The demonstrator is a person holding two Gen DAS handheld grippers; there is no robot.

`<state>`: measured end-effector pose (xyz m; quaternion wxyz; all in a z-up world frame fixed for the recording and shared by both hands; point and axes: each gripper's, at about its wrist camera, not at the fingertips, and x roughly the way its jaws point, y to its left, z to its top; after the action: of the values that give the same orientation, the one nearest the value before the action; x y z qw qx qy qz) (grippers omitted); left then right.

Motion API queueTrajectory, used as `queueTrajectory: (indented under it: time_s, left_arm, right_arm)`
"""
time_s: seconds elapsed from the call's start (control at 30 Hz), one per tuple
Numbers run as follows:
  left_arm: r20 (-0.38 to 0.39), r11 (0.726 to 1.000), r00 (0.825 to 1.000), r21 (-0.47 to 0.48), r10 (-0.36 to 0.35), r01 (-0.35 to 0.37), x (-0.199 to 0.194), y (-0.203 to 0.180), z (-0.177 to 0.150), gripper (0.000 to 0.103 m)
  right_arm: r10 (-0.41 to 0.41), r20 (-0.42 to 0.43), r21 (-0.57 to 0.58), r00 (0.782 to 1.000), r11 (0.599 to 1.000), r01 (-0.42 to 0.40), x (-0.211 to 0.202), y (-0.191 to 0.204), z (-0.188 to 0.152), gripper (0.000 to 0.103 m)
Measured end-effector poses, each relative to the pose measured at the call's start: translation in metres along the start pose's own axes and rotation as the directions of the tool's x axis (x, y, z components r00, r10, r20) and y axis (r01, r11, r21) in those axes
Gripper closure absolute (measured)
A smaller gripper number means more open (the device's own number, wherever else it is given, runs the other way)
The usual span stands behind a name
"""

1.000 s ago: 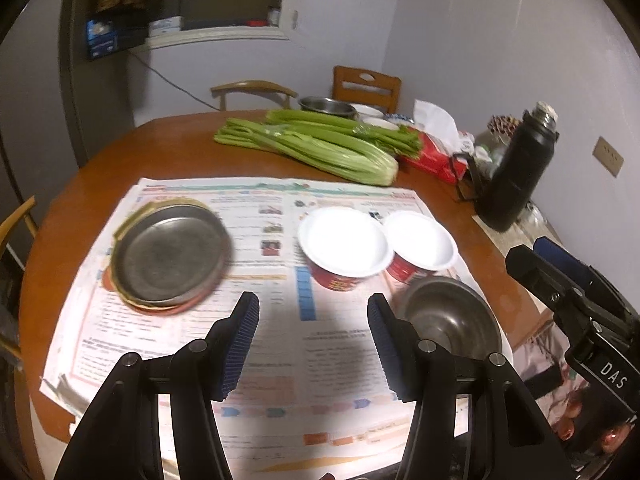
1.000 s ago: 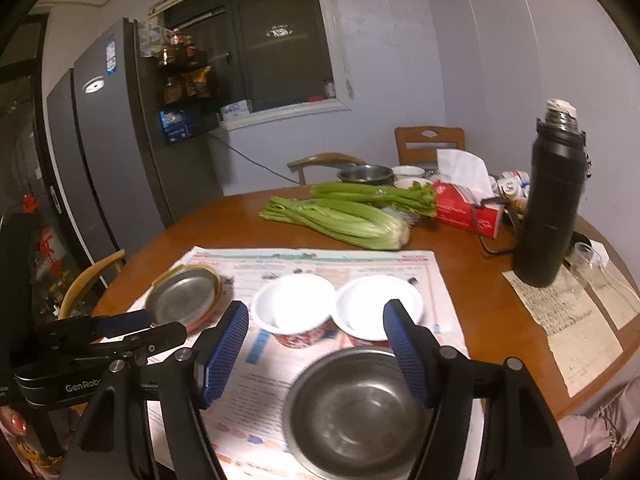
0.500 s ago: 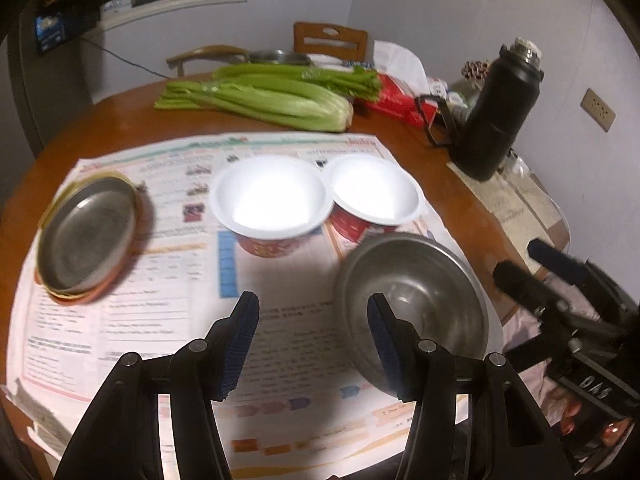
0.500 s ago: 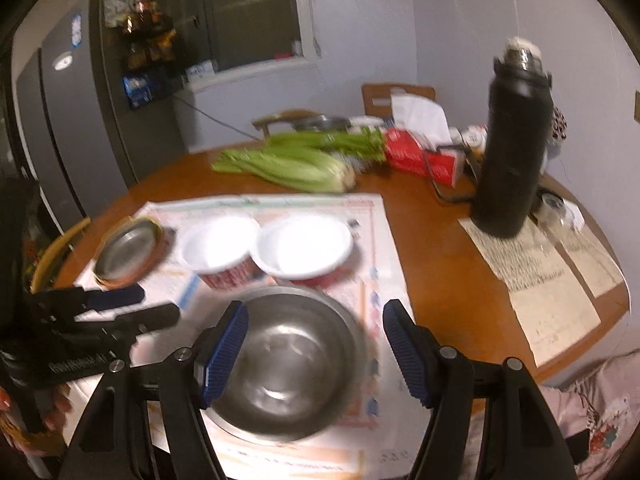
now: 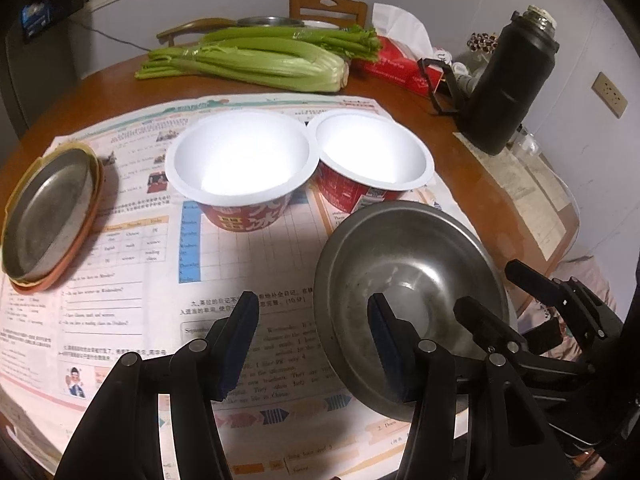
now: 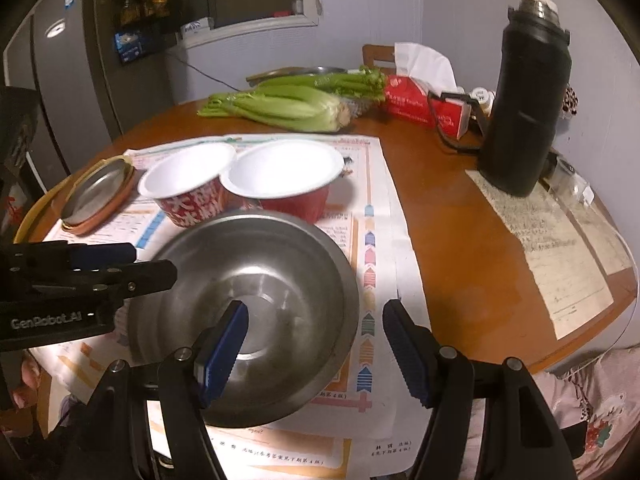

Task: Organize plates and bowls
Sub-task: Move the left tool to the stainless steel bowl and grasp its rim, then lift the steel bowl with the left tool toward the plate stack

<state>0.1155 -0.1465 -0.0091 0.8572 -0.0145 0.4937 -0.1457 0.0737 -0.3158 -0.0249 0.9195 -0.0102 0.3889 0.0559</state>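
Steel bowl under both tongs, R astride near rim, L astride left rim, both apart.

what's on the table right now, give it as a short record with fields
surface: round wooden table, newspaper spread on it
nearest dish: steel bowl, upright, empty
paper bowls: two red ones with white insides, side by side, rims touching
plates: steel plate stacked on an orange one, at the left
behind: celery, red tissue box, black thermos
left gripper: open, holds nothing
right gripper: open, straddling the steel bowl's right rim
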Motion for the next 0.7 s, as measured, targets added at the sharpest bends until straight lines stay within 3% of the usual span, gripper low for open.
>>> queueTrajectory:
  time_s: [0.13,0.3,0.43,0.57,0.7]
  left_arm:
    - [-0.012,1.000,1.000,0.001,0.009,-0.009,0.009,0.000,0.000,0.045]
    - [-0.031,1.000,1.000,0.011,0.006,-0.005,0.021,-0.004,0.000,0.045]
    - [-0.040,1.000,0.999,0.016,-0.010,0.010,0.029,-0.009,0.001,0.045]
    - [-0.055,0.999,0.998,0.035,-0.038,0.040,0.034,-0.018,0.001,0.057]
    - [-0.050,0.999,0.999,0.036,-0.022,0.024,0.035,-0.018,0.002,0.057]
  right_arm:
    - [0.005,-0.006,-0.010,1.000,1.000,-0.006,0.009,-0.003,-0.002,0.036]
    - [0.023,-0.019,-0.015,1.000,1.000,-0.023,0.015,-0.002,-0.003,0.047]
    - [0.037,-0.016,-0.037,0.999,0.999,-0.038,0.017,0.002,-0.004,0.048]
    - [0.036,-0.011,-0.074,0.999,0.997,-0.037,0.017,0.011,-0.005,0.048]
    - [0.044,-0.008,-0.077,0.999,0.996,-0.045,0.015,0.012,-0.005,0.048]
